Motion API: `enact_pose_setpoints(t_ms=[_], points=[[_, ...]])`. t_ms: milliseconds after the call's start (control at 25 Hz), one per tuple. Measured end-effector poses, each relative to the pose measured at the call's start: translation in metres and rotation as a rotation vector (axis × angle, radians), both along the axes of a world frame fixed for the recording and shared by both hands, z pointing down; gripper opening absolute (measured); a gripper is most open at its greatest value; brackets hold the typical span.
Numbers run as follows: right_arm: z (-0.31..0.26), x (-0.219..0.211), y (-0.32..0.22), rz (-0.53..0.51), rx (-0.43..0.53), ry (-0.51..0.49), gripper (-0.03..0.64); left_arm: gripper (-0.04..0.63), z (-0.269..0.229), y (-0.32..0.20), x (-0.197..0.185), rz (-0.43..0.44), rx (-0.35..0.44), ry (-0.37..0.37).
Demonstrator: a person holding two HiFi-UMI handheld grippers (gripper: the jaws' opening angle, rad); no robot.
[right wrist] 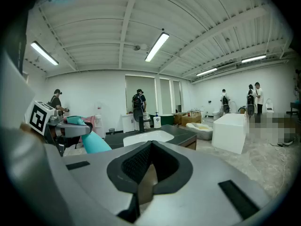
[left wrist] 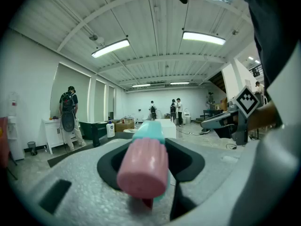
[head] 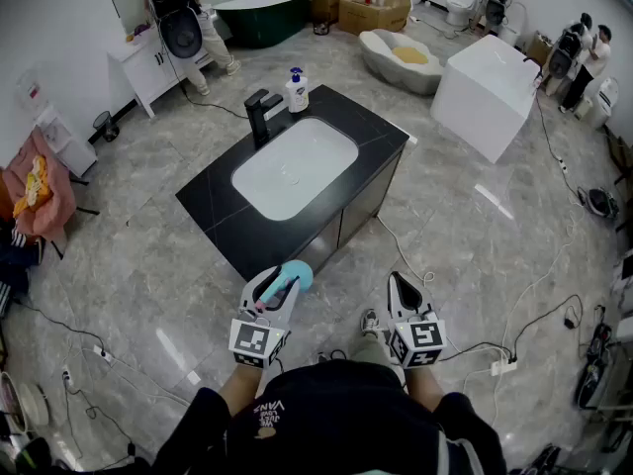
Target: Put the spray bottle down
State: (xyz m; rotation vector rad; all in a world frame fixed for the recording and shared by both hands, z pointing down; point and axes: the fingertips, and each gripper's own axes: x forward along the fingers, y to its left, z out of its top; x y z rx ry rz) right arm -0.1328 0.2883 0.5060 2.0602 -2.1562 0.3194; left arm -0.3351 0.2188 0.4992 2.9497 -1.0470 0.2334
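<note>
A spray bottle (head: 293,277) with a teal body and a pink head lies lengthwise between the jaws of my left gripper (head: 273,290), which is shut on it. In the left gripper view its pink end (left wrist: 143,166) faces the camera and the teal body runs forward between the dark pads. My right gripper (head: 400,289) hovers beside it to the right, shut with nothing in it; its pads (right wrist: 141,161) meet at the tip. From the right gripper view the teal bottle (right wrist: 96,143) shows at the left. Both grippers hang above the floor, just short of the black sink counter (head: 223,211).
The black counter holds a white basin (head: 294,168), a black faucet (head: 262,113) and a white pump bottle (head: 296,91) at its far side. White bathtubs (head: 487,92) stand at the back right. Cables trail on the marble floor (head: 524,305). People stand along the far walls.
</note>
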Motion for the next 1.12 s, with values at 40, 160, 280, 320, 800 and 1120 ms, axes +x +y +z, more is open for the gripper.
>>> enact_pose_setpoints(t_ms=[40, 160, 280, 320, 800, 1120], points=[[-0.002, 0.001, -0.001, -0.001, 0.003, 0.001, 0.002, 0.169, 0.0, -0.001, 0.002, -0.001, 0.0, 0.0], [-0.005, 0.004, -0.004, -0.005, 0.013, -0.003, 0.002, 0.169, -0.001, -0.002, 0.007, -0.004, -0.004, -0.002], [-0.006, 0.01, -0.008, -0.009, 0.024, -0.009, 0.002, 0.167, 0.0, -0.005, 0.012, -0.008, -0.006, -0.008], [-0.006, 0.013, -0.011, -0.012, 0.027, -0.009, 0.002, 0.167, 0.0, -0.007, 0.015, -0.009, -0.005, -0.01], [-0.005, 0.081, -0.057, -0.058, 0.036, -0.048, 0.002, 0.167, 0.001, -0.052, 0.085, -0.053, -0.007, -0.026], [-0.007, 0.148, -0.091, -0.117, 0.032, -0.039, 0.002, 0.166, -0.004, -0.083, 0.162, -0.079, 0.005, -0.018]])
